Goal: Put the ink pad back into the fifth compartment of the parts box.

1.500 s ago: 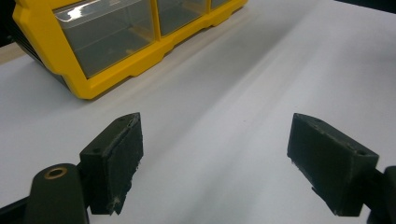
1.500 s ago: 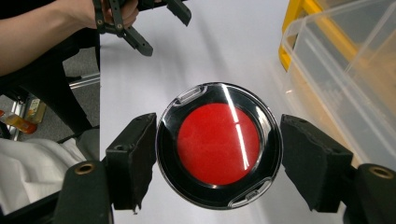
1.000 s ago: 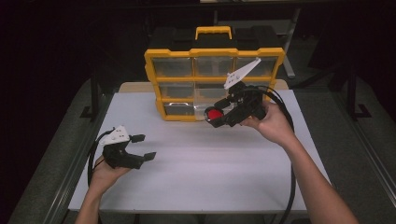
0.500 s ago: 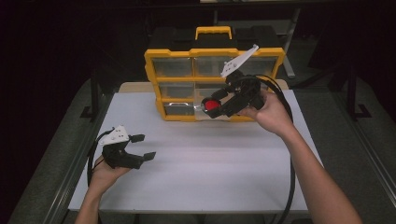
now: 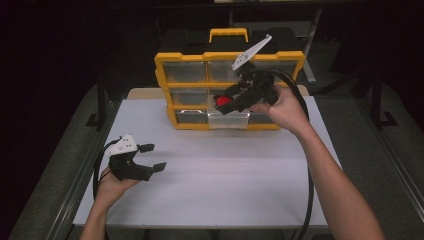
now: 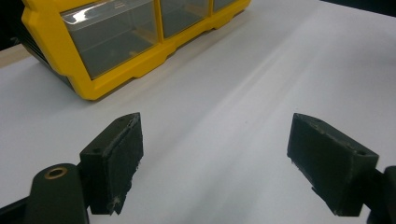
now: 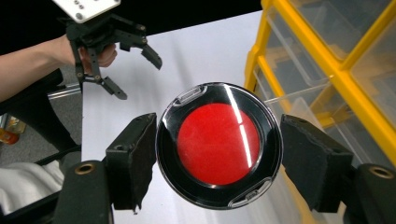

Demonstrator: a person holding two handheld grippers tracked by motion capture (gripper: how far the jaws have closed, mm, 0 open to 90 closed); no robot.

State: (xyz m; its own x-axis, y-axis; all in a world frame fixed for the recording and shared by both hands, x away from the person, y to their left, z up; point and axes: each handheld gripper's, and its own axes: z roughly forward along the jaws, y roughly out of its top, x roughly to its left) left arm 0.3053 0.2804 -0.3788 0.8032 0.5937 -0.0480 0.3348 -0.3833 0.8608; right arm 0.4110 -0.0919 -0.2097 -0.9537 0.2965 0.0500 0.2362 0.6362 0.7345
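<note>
A round black case with a red centre [image 7: 218, 143] hangs in the air between the pads of my right gripper [image 7: 217, 154], which is shut on its rim. In the high view the case [image 5: 222, 101] and the right gripper [image 5: 225, 104] are in front of the middle drawers of a yellow organiser [image 5: 190, 72] with clear drawers. A bottom-row drawer [image 5: 227, 119] stands pulled out just below the case. My left gripper [image 5: 152, 156] rests low over the white table [image 5: 225, 170] at the front left, open, with nothing between its jaws [image 6: 215, 158].
The organiser [image 6: 93, 56] stands at the table's far edge, with a black box with a yellow handle [image 5: 227, 34] behind it. Cables trail from both grippers. Dark floor and metal frames surround the table.
My right gripper has risen and moved towards the organiser's right side, carrying the red-and-black case. The left gripper has stayed in place.
</note>
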